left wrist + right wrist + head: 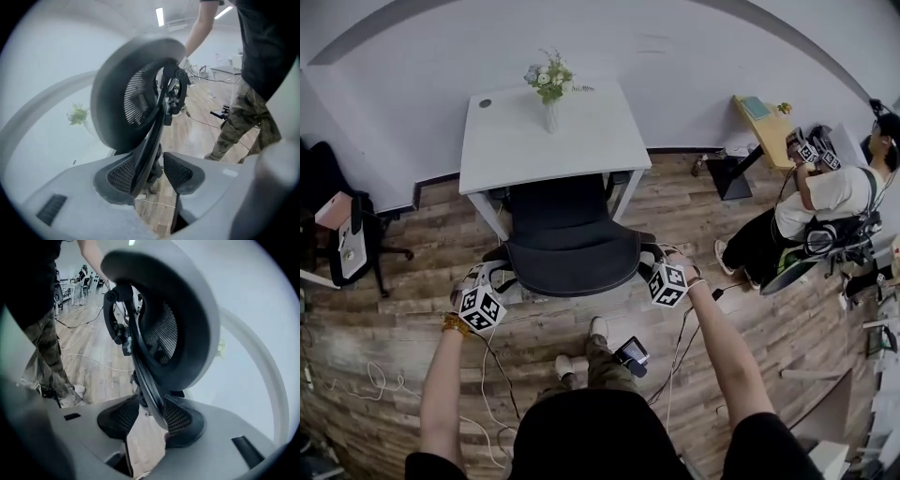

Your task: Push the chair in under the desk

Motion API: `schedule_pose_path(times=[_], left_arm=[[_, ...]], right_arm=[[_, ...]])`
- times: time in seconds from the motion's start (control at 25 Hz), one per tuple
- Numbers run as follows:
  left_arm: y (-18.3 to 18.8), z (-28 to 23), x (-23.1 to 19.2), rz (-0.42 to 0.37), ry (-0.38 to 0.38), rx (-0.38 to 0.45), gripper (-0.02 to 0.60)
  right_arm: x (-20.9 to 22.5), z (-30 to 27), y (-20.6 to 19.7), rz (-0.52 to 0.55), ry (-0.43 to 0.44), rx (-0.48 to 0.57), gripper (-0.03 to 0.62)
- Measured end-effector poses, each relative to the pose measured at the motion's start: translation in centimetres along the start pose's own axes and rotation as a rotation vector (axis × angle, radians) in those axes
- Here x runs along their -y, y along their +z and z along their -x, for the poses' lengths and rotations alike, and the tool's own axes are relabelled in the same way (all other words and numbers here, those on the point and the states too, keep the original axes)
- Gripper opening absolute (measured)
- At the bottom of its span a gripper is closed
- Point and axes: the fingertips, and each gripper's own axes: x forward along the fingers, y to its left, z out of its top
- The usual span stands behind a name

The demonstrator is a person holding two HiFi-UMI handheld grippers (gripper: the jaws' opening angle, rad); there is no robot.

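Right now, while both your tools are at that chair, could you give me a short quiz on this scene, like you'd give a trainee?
1. True or false: nothing stands on the desk.
2. Pick one: between the jaws of the left gripper is A) a cable, B) part of the back of the chair, C) nothing.
3. Are the jaws of the right gripper together or apart?
Key: 1 false, a vase of flowers stands on it. 2 B. 3 apart, with the chair's back frame between them.
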Motion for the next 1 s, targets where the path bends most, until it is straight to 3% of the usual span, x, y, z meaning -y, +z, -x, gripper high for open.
schedule_pose_path(times=[0.12, 0.28, 0.36, 0.48, 0.6, 0.72, 0.88, 1.0], left_arm=[[-0.7, 3.4, -0.9, 0.101, 0.087, 0.046, 0.181], [1.5, 8.0, -3.7, 0.351, 0.244, 0.176, 0.164], [3.9, 10.1, -5.1, 0.442, 0.314, 0.255, 0.156], [8.1, 12.9, -6.4, 0.525, 0.407, 0.387, 0.139], [12.3, 15.6, -6.9, 0.61, 0.482, 0.509, 0.109], [15.0, 17.6, -6.6, 0.678, 0.546, 0.567, 0.08], [16.4, 20.2, -6.1, 0.703, 0.665, 0.584, 0.046], [16.5, 21.3, -5.5, 0.685, 0.754, 0.547, 0.007]], right_arm=[[1.3, 3.7, -0.3, -0.051, -0.078, 0.037, 0.161], [6.8, 9.5, 0.9, -0.25, -0.369, 0.118, 0.132], [9.4, 12.4, 3.1, -0.399, -0.516, 0.189, 0.11], [11.2, 15.9, 8.6, -0.564, -0.639, 0.328, 0.097], [10.7, 18.3, 15.5, -0.612, -0.676, 0.464, 0.084], [8.2, 19.7, 21.9, -0.637, -0.633, 0.527, 0.08], [3.9, 19.4, 27.9, -0.64, -0.601, 0.624, 0.061], [1.1, 18.1, 30.1, -0.67, -0.556, 0.622, 0.004]])
